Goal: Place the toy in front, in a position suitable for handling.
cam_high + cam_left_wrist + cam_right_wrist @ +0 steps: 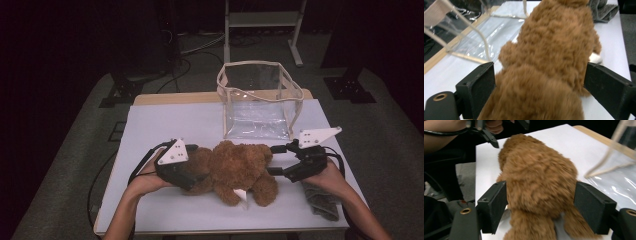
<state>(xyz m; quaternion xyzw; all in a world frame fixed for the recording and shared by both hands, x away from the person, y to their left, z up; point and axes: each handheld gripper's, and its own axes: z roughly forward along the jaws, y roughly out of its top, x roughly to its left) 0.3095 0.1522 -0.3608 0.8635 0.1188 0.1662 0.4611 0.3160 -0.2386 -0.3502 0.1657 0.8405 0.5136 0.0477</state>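
A brown teddy bear [235, 170] lies on the white table top [165, 125] near the front edge, with a white tag [241, 196] at its underside. My left gripper [200, 170] stands at the bear's left end, jaws wide to either side of the plush [549, 62]. In its own view the left gripper [540, 72] has fur filling the gap between the jaws. My right gripper [275, 160] is at the bear's right end. There the right gripper [540, 190] straddles the bear [536, 177] with slim gaps beside both pads.
A clear plastic bag with beige trim [257, 100] stands open at the back of the table, just behind the bear. A folded grey cloth [322, 200] lies under the right forearm at the front right corner. Cables and a metal stand [262, 20] are on the floor beyond.
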